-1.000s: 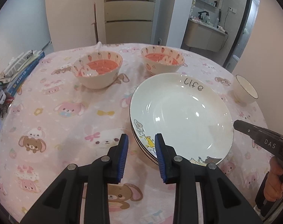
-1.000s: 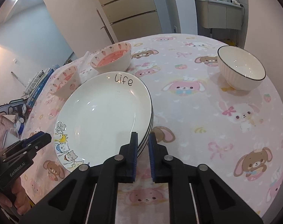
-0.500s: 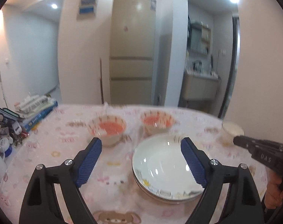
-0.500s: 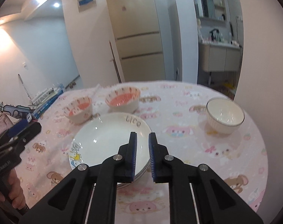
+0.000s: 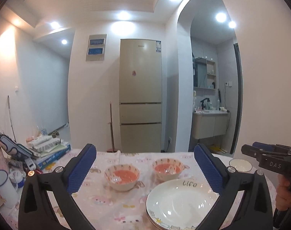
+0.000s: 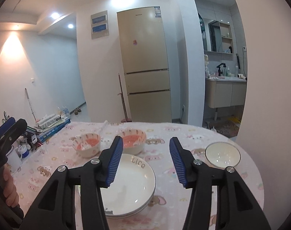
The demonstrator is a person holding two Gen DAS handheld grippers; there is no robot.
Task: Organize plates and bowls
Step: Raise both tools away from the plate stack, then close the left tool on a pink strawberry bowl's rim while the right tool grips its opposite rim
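Left wrist view: the left gripper (image 5: pixel 144 169) is held above the table with its blue-padded jaws spread wide and nothing between them. The round table carries a pink cartoon-print tablecloth (image 5: pixel 107 201). On it, a stack of white plates (image 5: pixel 181 201), the top one lettered "Life", sits at the near right. Two carrot-pattern bowls (image 5: pixel 122 177) with orange-red insides stand side by side just beyond the stack. A white bowl with a dark rim (image 5: pixel 240 165) stands apart at the far right. Books (image 5: pixel 49 149) and clutter line the left edge. A beige refrigerator (image 5: pixel 140 95) stands against the back wall; an arched opening on the right shows a bathroom vanity (image 5: pixel 210 123).

Right wrist view: the right gripper (image 6: pixel 146 163) is likewise raised, jaws apart and empty. The plate stack lies directly below it, the carrot bowls behind, the dark-rimmed bowl to the right on bare cloth. The left gripper enters at the left edge.
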